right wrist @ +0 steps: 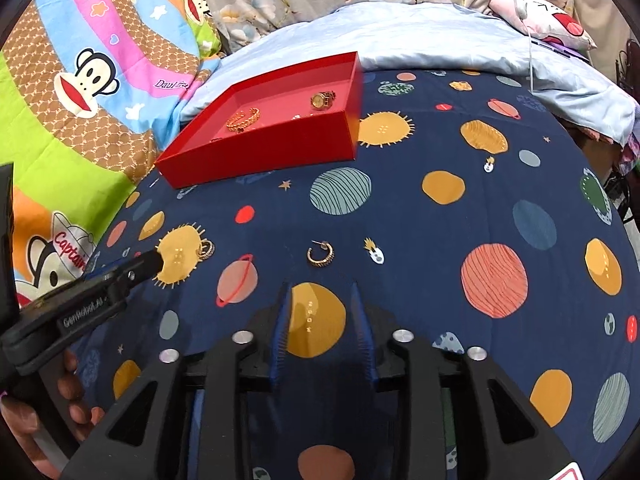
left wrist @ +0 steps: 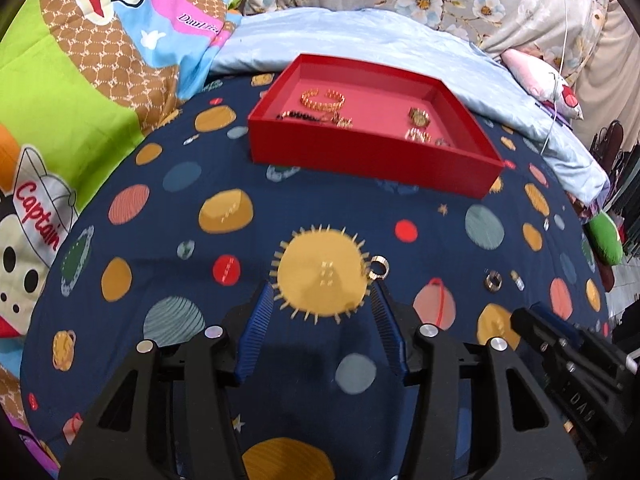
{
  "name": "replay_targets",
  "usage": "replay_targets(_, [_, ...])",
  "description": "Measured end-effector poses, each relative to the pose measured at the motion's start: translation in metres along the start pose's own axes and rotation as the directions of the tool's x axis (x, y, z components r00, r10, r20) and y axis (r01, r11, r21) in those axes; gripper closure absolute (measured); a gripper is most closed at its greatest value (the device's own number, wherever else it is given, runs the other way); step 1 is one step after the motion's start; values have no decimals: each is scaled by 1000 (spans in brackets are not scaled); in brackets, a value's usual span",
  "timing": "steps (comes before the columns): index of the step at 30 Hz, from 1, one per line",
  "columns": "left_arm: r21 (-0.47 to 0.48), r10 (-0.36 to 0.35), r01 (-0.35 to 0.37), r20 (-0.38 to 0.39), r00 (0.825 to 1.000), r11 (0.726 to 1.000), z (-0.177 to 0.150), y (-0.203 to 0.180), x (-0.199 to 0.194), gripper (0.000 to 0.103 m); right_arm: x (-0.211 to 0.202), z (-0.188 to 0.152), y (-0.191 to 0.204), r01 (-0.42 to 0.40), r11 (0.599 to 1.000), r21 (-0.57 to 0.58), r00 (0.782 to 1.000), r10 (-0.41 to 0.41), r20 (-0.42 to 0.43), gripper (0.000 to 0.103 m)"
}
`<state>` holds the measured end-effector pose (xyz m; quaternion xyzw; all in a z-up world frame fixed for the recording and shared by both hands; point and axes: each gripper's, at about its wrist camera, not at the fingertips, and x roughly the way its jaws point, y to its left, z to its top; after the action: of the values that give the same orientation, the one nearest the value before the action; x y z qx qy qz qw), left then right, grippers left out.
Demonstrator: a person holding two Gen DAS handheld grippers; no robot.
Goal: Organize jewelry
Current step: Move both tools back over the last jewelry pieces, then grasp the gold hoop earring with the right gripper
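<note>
Both grippers hovered low over the navy planet-print bedspread [left wrist: 168,240], and neither held anything. The left gripper [left wrist: 322,300] was spread wide, with a gold ring [left wrist: 378,269] lying just beyond its right fingertip, at the edge of a printed yellow sun. The right gripper [right wrist: 322,300] was also released, with a hoop earring [right wrist: 320,254] a little ahead of its tips.

The red tray [left wrist: 360,156] sat at the far side of the bedspread and already held a bracelet [left wrist: 323,98], a watch [left wrist: 419,116] and a few smaller pieces.

The ring sat off-centre to the left gripper, so closing there would likely have caught only its edge and flicked it away. The bedding was soft, so pressing down could have sunk the ring or pinched a fold of cloth with it. The gold blended into the yellow print, making aim harder. The earring's thin post could have snagged the fabric or twisted in a loose hold. The two grippers worked near each other and might have collided.
</note>
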<state>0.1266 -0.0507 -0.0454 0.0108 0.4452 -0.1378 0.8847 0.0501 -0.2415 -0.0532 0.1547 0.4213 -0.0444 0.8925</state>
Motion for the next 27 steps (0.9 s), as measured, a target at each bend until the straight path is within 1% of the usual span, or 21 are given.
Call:
replay_targets(9, [-25,8,-9,-26,1000,1000,-11,14,1,53,16,10,3,21,999,-26,1000,-21,1,69])
replay_targets(18, [-24,-3,2,-29,1000,1000,-11,16,2,53,35,19,11,44,997,-65,999,-44,-1,70])
replay_targets(21, [-24,-10,9,-30,1000,1000,-10,14,4,53,37,20,12,57,996,-71,998,-57,5,73])
replay_targets(26, [-21,-13,12,-30,999,1000,-8,11,6,53,38,20,12,86,993,-76,996,-86,7,87])
replay_targets(27, [-21,-13,12,-30,999,1000,-8,11,6,53,37,21,10,89,993,-72,996,-89,7,87])
